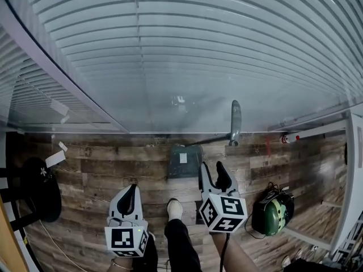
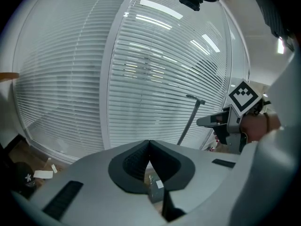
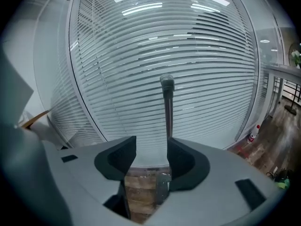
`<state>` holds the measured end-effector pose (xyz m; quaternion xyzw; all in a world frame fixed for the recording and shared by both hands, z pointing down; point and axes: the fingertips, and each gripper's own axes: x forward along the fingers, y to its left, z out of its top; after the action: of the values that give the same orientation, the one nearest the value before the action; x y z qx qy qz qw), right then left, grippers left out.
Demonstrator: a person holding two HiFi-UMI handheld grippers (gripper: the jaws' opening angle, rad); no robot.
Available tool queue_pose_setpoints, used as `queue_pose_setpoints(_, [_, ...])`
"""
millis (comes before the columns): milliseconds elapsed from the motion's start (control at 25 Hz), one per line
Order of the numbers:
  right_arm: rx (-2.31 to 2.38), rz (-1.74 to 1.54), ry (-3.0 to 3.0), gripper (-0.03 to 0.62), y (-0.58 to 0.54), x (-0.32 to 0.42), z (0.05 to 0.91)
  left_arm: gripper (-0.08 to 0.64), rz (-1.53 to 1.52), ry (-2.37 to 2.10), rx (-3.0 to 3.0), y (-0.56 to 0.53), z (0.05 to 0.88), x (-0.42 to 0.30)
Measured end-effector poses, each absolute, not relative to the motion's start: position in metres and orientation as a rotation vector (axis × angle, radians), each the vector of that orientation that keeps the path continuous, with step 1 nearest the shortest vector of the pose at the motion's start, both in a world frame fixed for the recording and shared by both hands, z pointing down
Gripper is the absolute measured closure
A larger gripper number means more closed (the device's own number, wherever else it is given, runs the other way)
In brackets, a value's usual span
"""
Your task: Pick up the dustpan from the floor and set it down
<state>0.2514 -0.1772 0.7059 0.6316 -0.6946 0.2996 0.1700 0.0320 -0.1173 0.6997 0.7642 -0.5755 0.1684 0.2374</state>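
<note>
The dark grey dustpan (image 1: 184, 161) rests on the wood floor by the glass wall. Its long handle (image 1: 235, 121) rises and leans against the blinds. My right gripper (image 1: 211, 173) hovers just right of the pan, jaws open and nothing pressed between the pads. In the right gripper view the gripper (image 3: 151, 149) faces the handle (image 3: 167, 107), which stands beyond the jaws, in line with the right pad's inner edge, with the pan (image 3: 162, 186) below. My left gripper (image 1: 129, 197) hangs further left, clear of the pan, and its jaws (image 2: 149, 145) are shut on nothing.
A green and black helmet-like item (image 1: 273, 211) lies at the right near a white frame (image 1: 353, 169). A black object (image 1: 39, 187) and paper scraps (image 1: 55, 158) sit at the left. A small white bottle (image 1: 289, 137) lies by the wall. The person's shoe (image 1: 174, 208) stands between the grippers.
</note>
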Motion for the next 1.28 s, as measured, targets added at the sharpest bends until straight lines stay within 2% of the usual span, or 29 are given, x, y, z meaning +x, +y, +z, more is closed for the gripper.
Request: queue_pose_setpoints(1280, [1.851,0.761,-1.909,0.394,-0.245,0.286,0.725,0.543,0.448,-1.593,2.029,-0.144,0.718,0.046])
